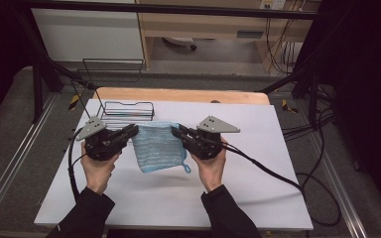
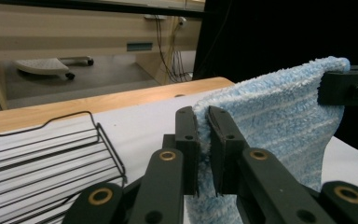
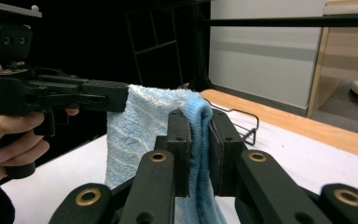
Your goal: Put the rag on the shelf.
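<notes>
Blue cloth hangs lifted above the counter, each top corner pinched tight by the left gripper and right gripper. Judging by this, pickup is done; the wire rack near the counter's far left corner waits.

The high view looks forward and down from above the person's side onto the white-covered desk, far enough off to take in its whole top. The left gripper view sits low and very close behind its own black fingers, facing across the desk toward the room's wooden furniture. The right gripper view rides equally close behind its fingers, facing the opposite way. All three share the fluffy light-blue striped cloth and the black wire rack.
</notes>
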{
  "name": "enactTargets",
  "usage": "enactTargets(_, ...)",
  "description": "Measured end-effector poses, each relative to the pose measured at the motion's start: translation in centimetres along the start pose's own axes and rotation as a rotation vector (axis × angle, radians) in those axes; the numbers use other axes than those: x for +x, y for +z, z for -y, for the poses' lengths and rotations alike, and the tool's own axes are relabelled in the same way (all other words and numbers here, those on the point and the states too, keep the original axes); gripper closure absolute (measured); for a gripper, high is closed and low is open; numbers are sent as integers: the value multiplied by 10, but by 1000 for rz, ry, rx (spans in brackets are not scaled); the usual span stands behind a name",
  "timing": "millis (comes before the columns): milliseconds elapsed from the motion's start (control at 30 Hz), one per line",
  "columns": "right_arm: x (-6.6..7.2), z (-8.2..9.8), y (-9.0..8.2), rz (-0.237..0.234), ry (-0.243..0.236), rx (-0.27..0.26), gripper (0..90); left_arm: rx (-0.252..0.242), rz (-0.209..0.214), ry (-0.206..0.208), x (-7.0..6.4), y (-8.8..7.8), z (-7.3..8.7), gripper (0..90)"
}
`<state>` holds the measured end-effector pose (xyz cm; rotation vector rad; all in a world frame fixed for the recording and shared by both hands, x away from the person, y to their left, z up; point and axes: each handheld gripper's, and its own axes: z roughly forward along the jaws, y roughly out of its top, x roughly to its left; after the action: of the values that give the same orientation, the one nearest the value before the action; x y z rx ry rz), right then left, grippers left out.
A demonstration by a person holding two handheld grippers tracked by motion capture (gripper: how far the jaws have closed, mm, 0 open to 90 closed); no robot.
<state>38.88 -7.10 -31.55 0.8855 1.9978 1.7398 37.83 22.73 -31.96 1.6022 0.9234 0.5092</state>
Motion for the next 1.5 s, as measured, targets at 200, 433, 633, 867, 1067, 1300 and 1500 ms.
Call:
enactTargets(200,13,-6,18,-10,-15,-25,811,-41,-28,-9,10,-16,-4,826)
enactTargets(433,23,-13,36,-26,-26,-40,811,-78,-63,-27,25,-32,-8,826)
enactTargets(633,33,-22,49,-28,-41,-54,811,-104,-80,-39,33,-41,-11,828)
enactTargets(867,40,-32,62,-41,-48,-69,811,-137,-104,-53,42,-50,-17,829)
enactTargets(1067,43,-39,68,-46,-50,-82,811,-165,-117,-58,48,-55,-25,830)
enactTargets(1300,48,-52,77,-54,-55,-99,811,-199,-132,-64,54,-60,-33,831)
enactTargets(1500,50,-60,82,-59,-65,-114,811,-233,-139,-65,58,-65,-42,832)
